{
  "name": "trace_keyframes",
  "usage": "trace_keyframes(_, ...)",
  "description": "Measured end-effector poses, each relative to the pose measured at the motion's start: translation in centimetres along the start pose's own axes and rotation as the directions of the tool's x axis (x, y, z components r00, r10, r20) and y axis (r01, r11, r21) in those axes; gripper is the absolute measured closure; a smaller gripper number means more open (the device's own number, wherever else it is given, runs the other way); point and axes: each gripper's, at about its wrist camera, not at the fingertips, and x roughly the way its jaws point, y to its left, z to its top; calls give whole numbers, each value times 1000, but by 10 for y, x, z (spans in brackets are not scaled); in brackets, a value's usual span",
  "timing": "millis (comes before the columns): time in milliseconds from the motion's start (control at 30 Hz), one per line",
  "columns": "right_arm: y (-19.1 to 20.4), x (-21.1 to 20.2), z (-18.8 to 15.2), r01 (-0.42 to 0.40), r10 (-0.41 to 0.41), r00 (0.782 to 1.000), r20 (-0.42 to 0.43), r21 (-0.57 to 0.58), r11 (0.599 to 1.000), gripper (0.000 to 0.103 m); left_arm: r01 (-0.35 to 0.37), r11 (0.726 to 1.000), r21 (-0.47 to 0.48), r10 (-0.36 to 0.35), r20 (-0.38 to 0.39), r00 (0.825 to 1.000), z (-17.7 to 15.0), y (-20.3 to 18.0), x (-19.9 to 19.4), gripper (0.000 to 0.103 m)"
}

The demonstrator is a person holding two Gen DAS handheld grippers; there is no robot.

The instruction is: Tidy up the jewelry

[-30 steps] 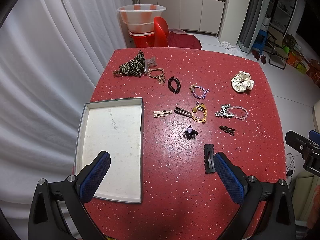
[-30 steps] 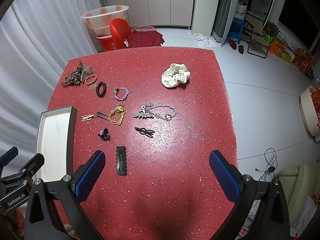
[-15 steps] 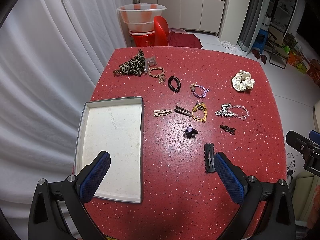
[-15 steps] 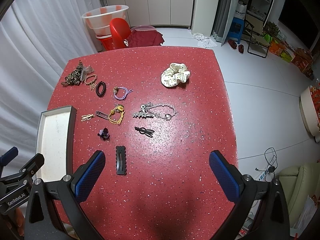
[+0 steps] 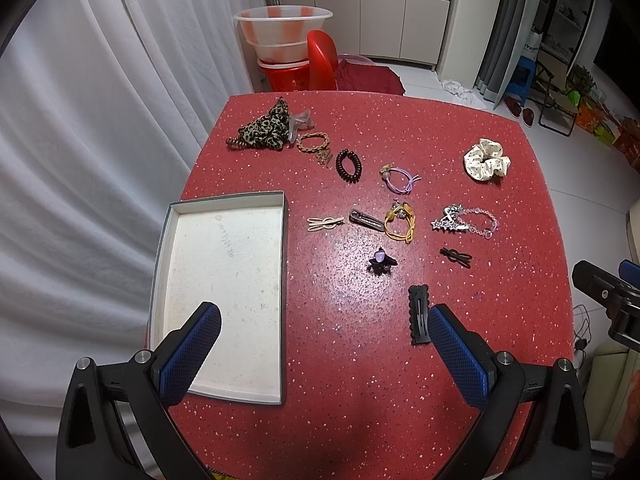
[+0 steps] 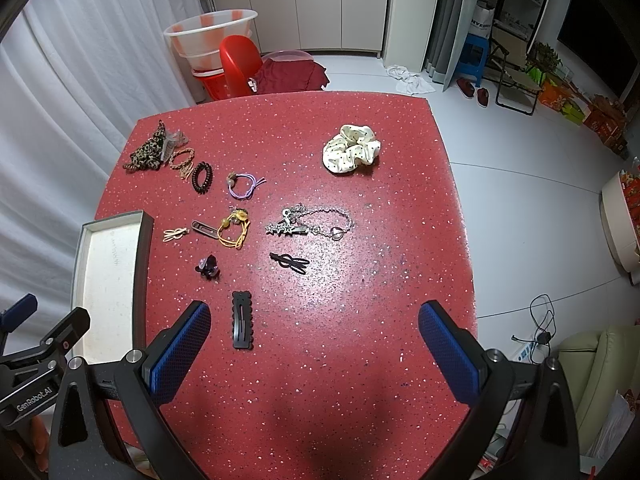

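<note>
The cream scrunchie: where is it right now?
The cream scrunchie lies alone on the far right part of the red table, apart from the other pieces, beyond the silver chain bracelet.

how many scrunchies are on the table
2. A cream dotted scrunchie lies alone at the far right of the red table; a leopard-print scrunchie sits at the far left corner, touching a clear clip. None appears hidden.

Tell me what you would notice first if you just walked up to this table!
The bright red speckled table jumps out first, with little hair clips and ties scattered over its left and middle part. An empty white tray lies at the left edge, and a cream polka-dot scrunchie sits alone on the far right side. Close up, the left claw and the right claw hang wide open over the near edge, holding nothing.
</note>
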Motion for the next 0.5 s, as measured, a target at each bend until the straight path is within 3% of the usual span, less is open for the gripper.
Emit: trace_keyframes(500,-3,18,-5,0,0,999,-34,10,1000,0,14,1000,-6,-14,-62,998,-2,-2,26,0)
